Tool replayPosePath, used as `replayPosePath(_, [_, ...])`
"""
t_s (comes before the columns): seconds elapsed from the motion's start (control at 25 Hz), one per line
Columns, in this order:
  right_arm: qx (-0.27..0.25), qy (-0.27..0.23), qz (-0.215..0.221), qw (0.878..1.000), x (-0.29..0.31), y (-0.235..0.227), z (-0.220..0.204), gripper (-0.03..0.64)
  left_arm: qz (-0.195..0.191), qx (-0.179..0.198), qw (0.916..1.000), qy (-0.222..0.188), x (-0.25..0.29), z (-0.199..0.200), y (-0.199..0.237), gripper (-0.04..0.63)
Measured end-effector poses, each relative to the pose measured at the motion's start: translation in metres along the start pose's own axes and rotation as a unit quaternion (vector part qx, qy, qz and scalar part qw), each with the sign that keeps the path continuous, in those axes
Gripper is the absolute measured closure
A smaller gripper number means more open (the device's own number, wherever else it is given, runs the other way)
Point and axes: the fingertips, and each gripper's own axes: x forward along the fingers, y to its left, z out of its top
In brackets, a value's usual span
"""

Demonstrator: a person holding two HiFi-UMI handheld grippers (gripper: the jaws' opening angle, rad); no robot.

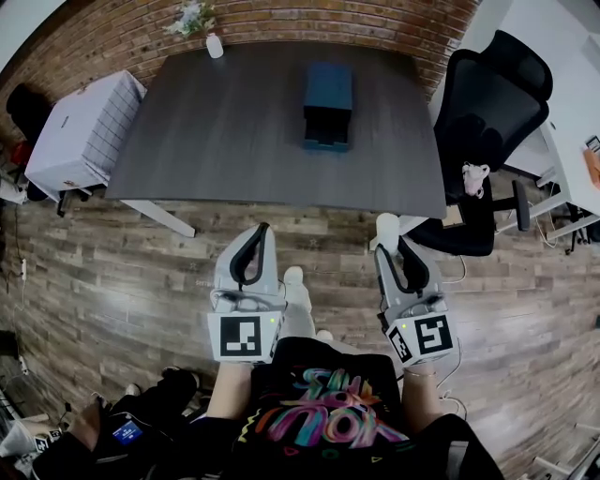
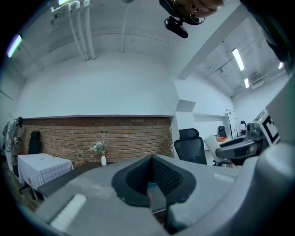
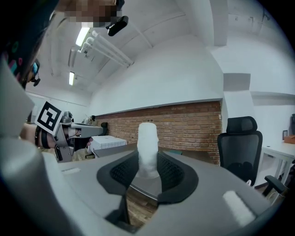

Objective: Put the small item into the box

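Abutting brick wall (image 1: 309,19), dark table (image 1: 234,131) bearing blue box (image 1: 328,103).

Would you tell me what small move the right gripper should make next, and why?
Probably carry the right gripper forward toward the table: its jaws hold the white item, and the blue box sits far ahead on that table.

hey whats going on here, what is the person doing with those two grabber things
A person stands in front of a dark table with a hand-held tool in each hand. The right tool is clamped on a small white item, which sticks out past its tips. The left tool is shut and empty. A dark blue box sits toward the far side of the table. The item is not yet in it, and both tools are short of the table's near edge.
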Motion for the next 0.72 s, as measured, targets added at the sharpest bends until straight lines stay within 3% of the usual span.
replayPosePath(0.4, [-0.028, 0.015, -0.004, 0.999, 0.126, -0.026, 0.016, 0.488, -0.01, -0.009, 0.9999, 0.006, 0.113, 0.004, 0.075, 0.594])
replayPosePath(0.72, [-0.011, 0.026, -0.025, 0.999, 0.186, -0.048, 0.015, 0.488, -0.031, -0.006, 0.9994, 0.013, 0.175, -0.001, 0.106, 0.594])
